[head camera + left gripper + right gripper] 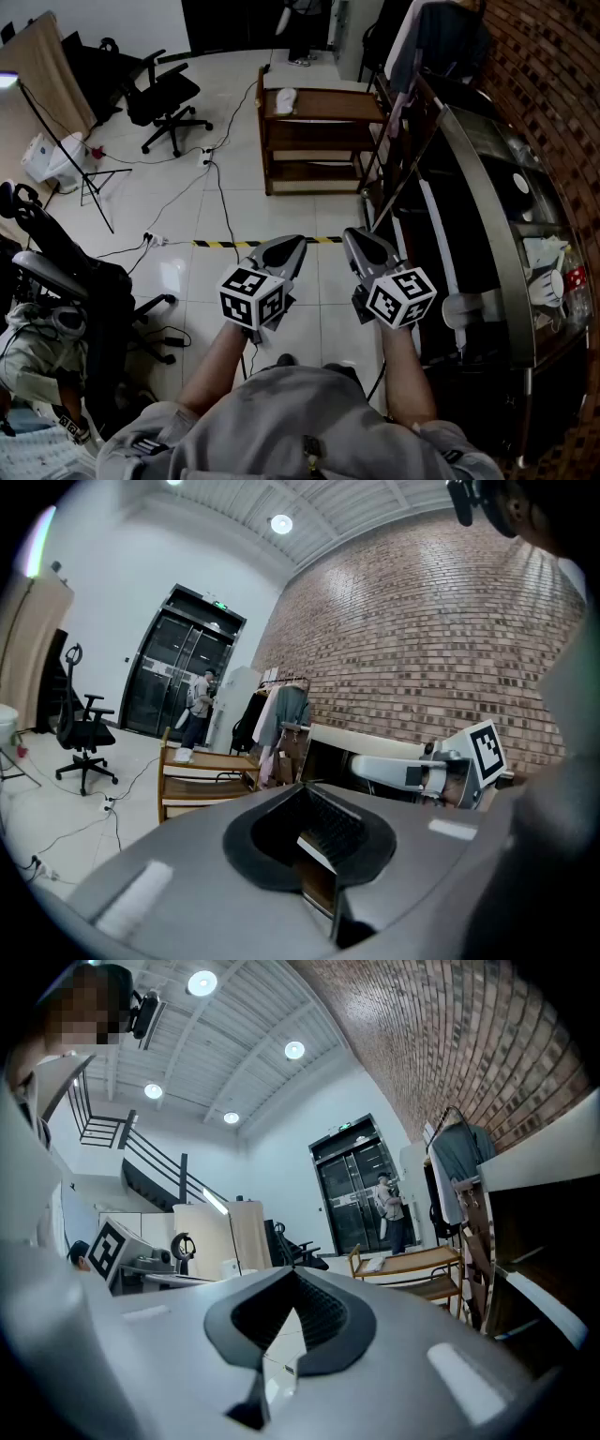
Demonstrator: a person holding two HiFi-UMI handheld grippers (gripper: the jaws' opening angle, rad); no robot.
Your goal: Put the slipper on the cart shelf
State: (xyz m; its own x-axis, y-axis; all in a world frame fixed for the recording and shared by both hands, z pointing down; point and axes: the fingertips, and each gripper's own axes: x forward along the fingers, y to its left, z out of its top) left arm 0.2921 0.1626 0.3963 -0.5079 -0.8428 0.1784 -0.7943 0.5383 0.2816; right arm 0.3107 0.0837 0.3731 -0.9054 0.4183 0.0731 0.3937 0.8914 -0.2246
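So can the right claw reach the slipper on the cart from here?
Probably not: the slipper lies on the cart, far across the floor from the right claw. Only floor lies between.

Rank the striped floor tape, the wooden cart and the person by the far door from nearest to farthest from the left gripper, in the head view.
1. Striped floor tape, on the floor just ahead of the left gripper.
2. Wooden cart, farther ahead, slightly to the right.
3. Person, at the far door beyond the cart.
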